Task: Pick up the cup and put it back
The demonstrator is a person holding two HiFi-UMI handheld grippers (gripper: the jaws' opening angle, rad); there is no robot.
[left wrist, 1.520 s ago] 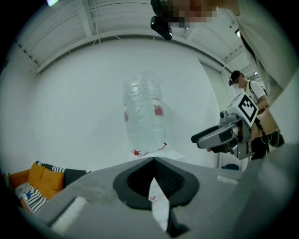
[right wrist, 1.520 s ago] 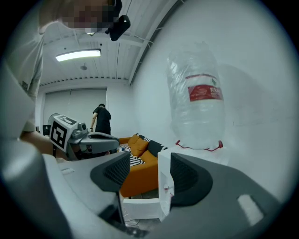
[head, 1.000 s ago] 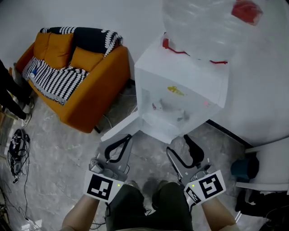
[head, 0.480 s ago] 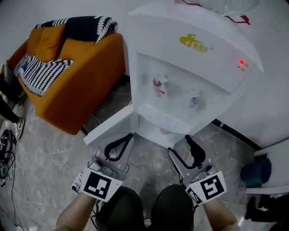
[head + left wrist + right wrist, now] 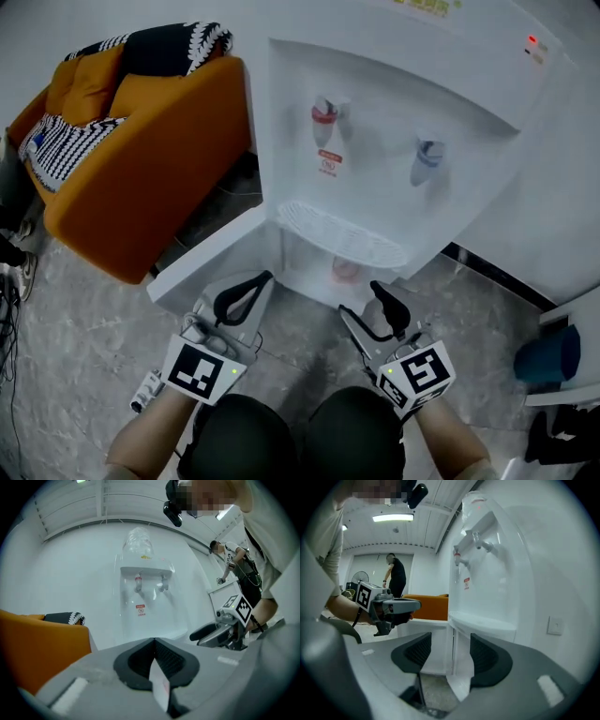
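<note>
- Head view: the reach toward the cup (image 5: pixel 345 270) is the step in hand. It shows only as a faint pinkish shape that seems to stand in the open lower compartment of the water dispenser (image 5: pixel 469 141), under the drip grille (image 5: pixel 342 234). The left tongs (image 5: pixel 264 277) and right tongs (image 5: pixel 358 297) hover low before that opening, both apart from the cup. The next move probably calls for sliding the right tongs in level until its jaws straddle the cup, then closing.
- Left gripper view: the jaws meet at the tips and clamp nothing; the dispenser stands well ahead.
- Right gripper view: the jaws stand moderately apart and empty. The dispenser's lower front shows through the gap, and I cannot make out the cup here.
</note>
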